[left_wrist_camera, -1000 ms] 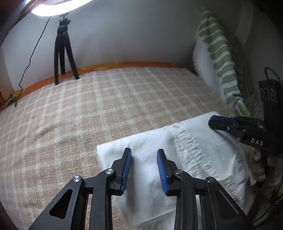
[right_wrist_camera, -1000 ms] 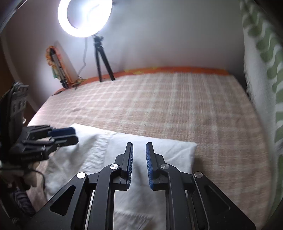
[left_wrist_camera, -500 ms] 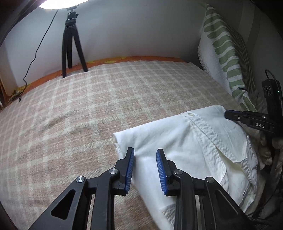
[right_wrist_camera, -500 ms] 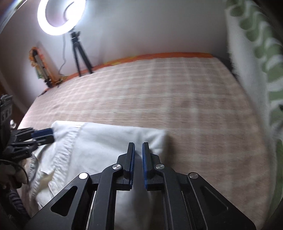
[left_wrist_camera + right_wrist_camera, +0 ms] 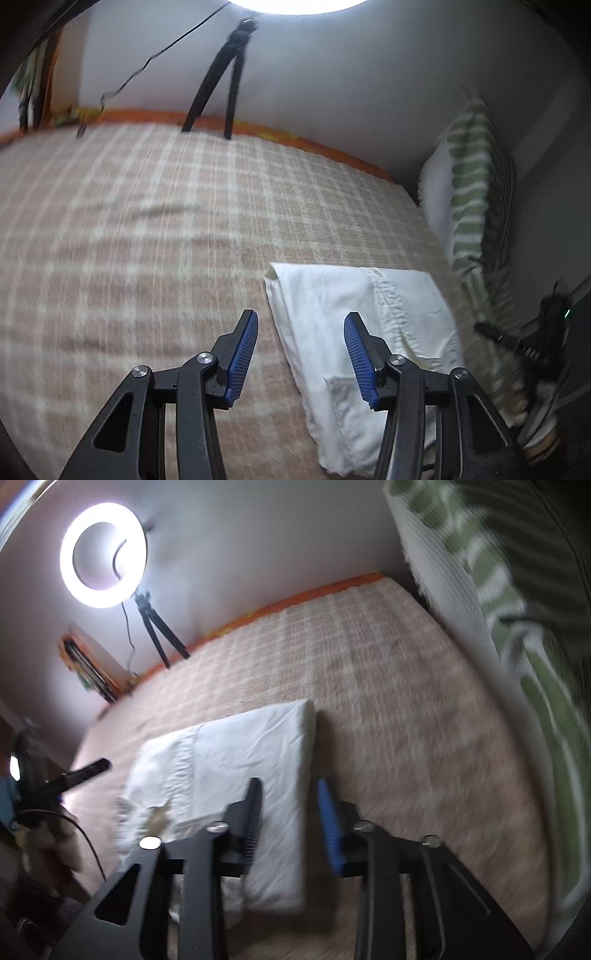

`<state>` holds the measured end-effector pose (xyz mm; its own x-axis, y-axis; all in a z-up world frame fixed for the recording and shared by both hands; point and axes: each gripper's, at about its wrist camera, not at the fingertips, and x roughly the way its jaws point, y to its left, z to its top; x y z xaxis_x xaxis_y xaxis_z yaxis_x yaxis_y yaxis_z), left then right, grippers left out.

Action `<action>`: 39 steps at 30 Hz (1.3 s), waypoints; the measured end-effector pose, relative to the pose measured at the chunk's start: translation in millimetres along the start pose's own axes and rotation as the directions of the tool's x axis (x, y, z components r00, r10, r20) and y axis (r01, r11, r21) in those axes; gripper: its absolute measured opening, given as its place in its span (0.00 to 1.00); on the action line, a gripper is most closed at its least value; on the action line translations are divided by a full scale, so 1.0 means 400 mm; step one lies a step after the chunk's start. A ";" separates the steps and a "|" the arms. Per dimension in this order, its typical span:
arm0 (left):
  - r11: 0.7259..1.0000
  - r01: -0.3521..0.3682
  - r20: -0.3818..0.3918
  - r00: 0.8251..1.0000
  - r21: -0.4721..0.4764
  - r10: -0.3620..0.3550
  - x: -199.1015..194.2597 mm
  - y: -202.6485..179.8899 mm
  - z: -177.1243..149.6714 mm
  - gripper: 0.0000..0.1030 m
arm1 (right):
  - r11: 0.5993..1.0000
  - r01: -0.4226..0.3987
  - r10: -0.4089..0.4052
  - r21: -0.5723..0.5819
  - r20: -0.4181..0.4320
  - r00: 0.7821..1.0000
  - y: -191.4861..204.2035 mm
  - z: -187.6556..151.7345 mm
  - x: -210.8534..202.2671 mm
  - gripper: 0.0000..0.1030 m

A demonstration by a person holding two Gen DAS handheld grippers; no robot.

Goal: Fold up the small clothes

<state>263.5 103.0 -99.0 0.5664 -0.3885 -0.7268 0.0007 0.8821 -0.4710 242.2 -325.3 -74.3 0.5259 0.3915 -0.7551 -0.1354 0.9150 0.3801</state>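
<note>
A small white garment (image 5: 354,332) lies folded into a flat rectangle on the checked bedspread (image 5: 147,229). It also shows in the right wrist view (image 5: 240,760). My left gripper (image 5: 299,354) is open and empty, raised over the garment's left edge. My right gripper (image 5: 290,823) is open and empty, raised over the garment's right edge. The right gripper shows small at the right of the left wrist view (image 5: 517,343). The left gripper shows at the left of the right wrist view (image 5: 81,771).
A green-striped white pillow (image 5: 469,206) leans at the bed's right side, close to the garment. A ring light (image 5: 103,554) on a black tripod (image 5: 159,635) stands at the far edge by the wall. An orange sheet edge (image 5: 295,140) runs along the back.
Both grippers have opened wider and lifted back from the garment. The garment, held up and half folded before, now lies flat as a folded rectangle on the bed.
</note>
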 end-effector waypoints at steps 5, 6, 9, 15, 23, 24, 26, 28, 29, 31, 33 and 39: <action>0.982 0.080 -0.045 0.995 -0.172 -0.089 0.003 0.057 -0.055 0.50 | 1.000 0.021 -0.021 0.023 -0.022 1.000 -0.005 -0.050 -0.008 0.39; 0.978 0.087 -0.051 0.994 -0.190 -0.098 0.008 0.060 -0.062 0.50 | 1.000 0.016 -0.015 0.028 -0.029 0.999 -0.010 -0.056 -0.005 0.39; 0.963 0.113 -0.085 0.987 -0.245 -0.138 0.034 0.073 -0.086 0.50 | 0.997 -0.027 0.030 0.070 -0.045 0.999 -0.038 -0.069 0.007 0.39; 0.950 0.126 -0.123 0.978 -0.287 -0.167 0.085 0.066 -0.108 0.49 | 0.978 -0.110 0.128 0.177 -0.095 0.987 -0.105 -0.094 0.066 0.39; 0.950 0.152 -0.132 0.972 -0.272 -0.193 0.135 0.030 -0.097 0.44 | 0.935 -0.249 0.272 0.252 -0.059 0.961 -0.145 -0.095 0.089 0.42; 0.950 0.154 -0.127 0.973 -0.271 -0.194 0.137 0.029 -0.097 0.42 | 0.933 -0.258 0.281 0.252 -0.057 0.958 -0.145 -0.092 0.093 0.42; 0.950 0.160 -0.129 0.971 -0.268 -0.200 0.139 0.031 -0.095 0.41 | 0.926 -0.277 0.301 0.256 -0.058 0.952 -0.147 -0.088 0.102 0.42; 0.950 0.164 -0.123 0.972 -0.267 -0.202 0.143 0.030 -0.092 0.39 | 0.919 -0.295 0.319 0.262 -0.053 0.946 -0.137 -0.085 0.116 0.42; 0.951 0.158 -0.123 0.973 -0.266 -0.196 0.146 0.027 -0.091 0.35 | 0.916 -0.303 0.329 0.264 -0.057 0.943 -0.130 -0.081 0.125 0.41; 0.953 0.151 -0.121 0.975 -0.264 -0.188 0.151 0.025 -0.089 0.30 | 0.918 -0.305 0.330 0.254 -0.063 0.942 -0.113 -0.078 0.137 0.37; 0.960 0.136 -0.117 0.979 -0.246 -0.169 0.152 0.017 -0.088 0.25 | 0.925 -0.295 0.321 0.237 -0.078 0.944 -0.095 -0.074 0.144 0.29; 0.991 0.085 -0.082 0.992 -0.104 -0.094 0.130 -0.052 -0.079 0.12 | 0.962 -0.225 0.239 0.153 -0.085 0.967 -0.045 -0.064 0.122 0.13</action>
<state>266.8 55.9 -142.7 0.4942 -0.4900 -0.7181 -0.0372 0.8134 -0.5806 248.5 -320.1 -131.5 0.4051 0.6060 -0.6846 -0.1196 0.7775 0.6174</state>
